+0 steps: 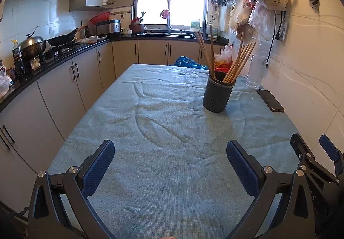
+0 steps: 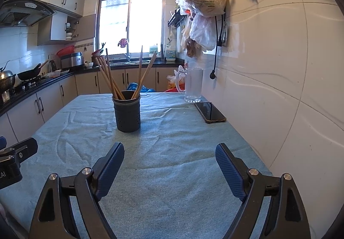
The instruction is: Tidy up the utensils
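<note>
Dark grey cylindrical perforated utensil holder (image 2: pixel 128 111) — upright on the bench (image 2: pixel 172 153), on the wrinkled blue-green cloth cover (image 1: pixel 150 122). Serves as landmark for all positions below.

Key relation: holder ahead of both grippers, well apart from each, nothing between. From the right gripper (image 2: pixel 169 171), slightly left of the line between the fingers. From the left gripper (image 1: pixel 169 165), ahead and to the right. Judged nearer to the right gripper, though the margin appears small. Right gripper (image 1: pixel 311 153) also visible at the right edge of the left wrist view, beside the left one.

Contents: long wooden chopsticks (image 2: pixel 111 76), standing tips-down, long axes near vertical but fanned — one bundle leaning left, another (image 1: pixel 238 62) leaning right, as seen from the left wrist. Exact count not readable. No loose utensil visible on the cloth in either view.

Gripper state: both with fingers spread wide, blue pads (image 2: pixel 111 168) bare, nothing held.

Other items: clear glass mug (image 2: pixel 193 85) behind and right of the holder, near the white tiled wall; contents not discernible. Black smartphone (image 2: pixel 210 112) flat, right of the holder, just in front of the mug.

Judgement: with everything already in the holder, sorting appears complete or not yet begun — cannot be determined.
</note>
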The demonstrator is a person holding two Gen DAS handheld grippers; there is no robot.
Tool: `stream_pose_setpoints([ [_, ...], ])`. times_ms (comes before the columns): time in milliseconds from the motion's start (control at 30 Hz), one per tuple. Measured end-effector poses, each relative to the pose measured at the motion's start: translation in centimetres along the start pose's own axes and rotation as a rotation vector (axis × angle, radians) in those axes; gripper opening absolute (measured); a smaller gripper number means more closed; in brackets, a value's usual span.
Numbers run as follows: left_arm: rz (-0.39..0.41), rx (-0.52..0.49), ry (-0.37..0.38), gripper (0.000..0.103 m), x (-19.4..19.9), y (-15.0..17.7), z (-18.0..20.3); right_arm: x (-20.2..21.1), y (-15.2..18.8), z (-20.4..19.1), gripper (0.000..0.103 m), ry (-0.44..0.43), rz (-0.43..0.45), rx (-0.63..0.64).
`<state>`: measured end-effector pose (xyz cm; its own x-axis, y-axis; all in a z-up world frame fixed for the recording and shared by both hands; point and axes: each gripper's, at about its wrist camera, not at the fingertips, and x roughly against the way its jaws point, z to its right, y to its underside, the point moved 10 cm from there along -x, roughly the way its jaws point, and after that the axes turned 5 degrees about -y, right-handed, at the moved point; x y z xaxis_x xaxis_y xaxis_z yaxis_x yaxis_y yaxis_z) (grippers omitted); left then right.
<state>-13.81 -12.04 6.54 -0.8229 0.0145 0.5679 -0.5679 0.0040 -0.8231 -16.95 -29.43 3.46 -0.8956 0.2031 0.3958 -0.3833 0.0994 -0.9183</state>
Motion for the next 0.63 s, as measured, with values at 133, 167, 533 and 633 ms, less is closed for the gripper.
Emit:
stream_pose_setpoints([
  [133,-0.004,0.003,-0.002,0.103,-0.2,0.2,0.0,-0.2,0.1,-0.2,0.09,-0.006,-0.005,0.004],
  [167,-0.005,0.003,-0.002,0.103,-0.2,0.2,0.0,-0.3,0.2,-0.3,0.09,-0.008,-0.006,0.005],
  [533,0.003,-0.006,-0.006,0.103,-0.6,-0.3,-0.2,-1.5,0.2,-1.3,0.091,-0.047,-0.029,0.011],
  [633,0.006,-0.023,-0.003,0.103,-0.8,-0.6,0.0,-2.1,0.3,-1.6,0.091,-0.063,-0.046,0.017],
])
